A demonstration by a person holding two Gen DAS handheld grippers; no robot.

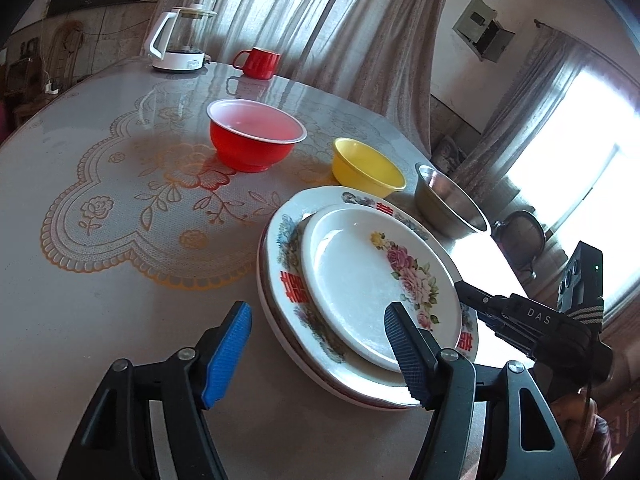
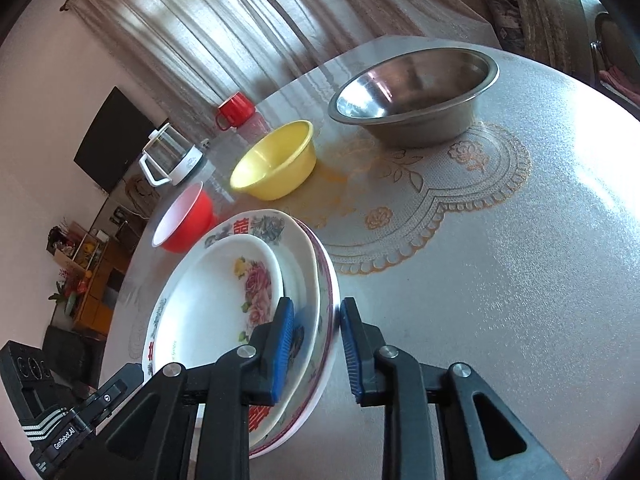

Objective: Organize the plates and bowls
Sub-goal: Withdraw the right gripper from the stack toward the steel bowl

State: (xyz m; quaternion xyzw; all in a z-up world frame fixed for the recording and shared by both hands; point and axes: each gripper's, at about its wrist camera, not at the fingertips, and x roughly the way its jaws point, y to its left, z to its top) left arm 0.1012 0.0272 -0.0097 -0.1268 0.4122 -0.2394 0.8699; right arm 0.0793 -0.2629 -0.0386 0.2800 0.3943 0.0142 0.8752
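3 plates are sitting in 1 pile near the right edge of the table [image 1: 80, 280]. The small rose plate [image 1: 360, 276] is lying on top, inside the big plate with red signs [image 1: 288, 280]. A third plate with a dark rim [image 2: 330, 280] is lying under both.

3 bowls are waiting just past the pile on the far side. The red bowl [image 1: 256, 140] is standing far left. The yellow bowl [image 1: 366, 168] is sitting in the middle. The steel bowl [image 1: 448, 208] is sitting on the right, close to the pile.

The left gripper [image 1: 316, 360] is hanging over the near rim of the pile. Its 2 fingers are standing wide apart and holding nothing.

The right gripper [image 2: 316, 344] is reaching around the right rim of the pile. 1 finger is lying over the plates and 1 is standing just outside the rim, with only a narrow gap between them. I cannot tell if the pads are pressing yet.

I am guessing the person is getting ready to take hold of the pile, or of some of its plates. To do it well, the right fingers should be biting well in from the rim. Smooth plates are likely to be sliding, so the pile should be staying flat and moving slowly. The left gripper could be helping from the other side.
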